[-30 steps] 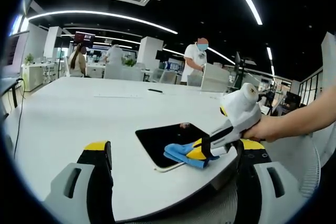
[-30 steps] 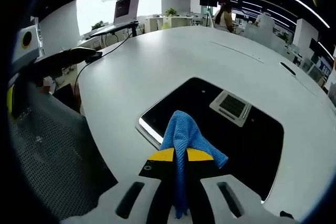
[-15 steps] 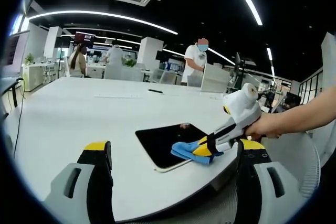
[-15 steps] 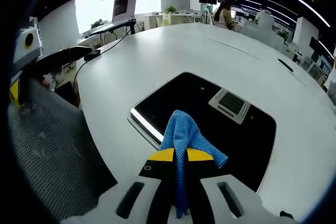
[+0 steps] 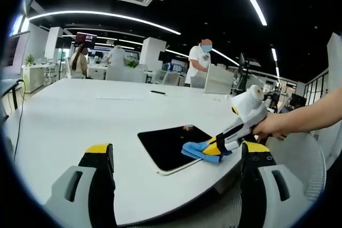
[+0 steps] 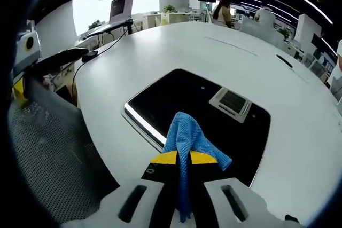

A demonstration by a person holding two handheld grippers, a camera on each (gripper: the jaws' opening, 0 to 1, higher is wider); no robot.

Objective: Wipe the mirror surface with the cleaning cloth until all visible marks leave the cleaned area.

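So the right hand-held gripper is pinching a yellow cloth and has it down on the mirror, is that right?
Nearly. The cloth is blue, not yellow; the yellow belongs to the jaw tips. The right gripper view shows it, with the right hand-held gripper pinching the cloth down on the mirror.

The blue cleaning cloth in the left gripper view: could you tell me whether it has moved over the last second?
Yes. The blue cleaning cloth, clamped in the right gripper, has slid rightward along the dark rectangular mirror toward its right corner.
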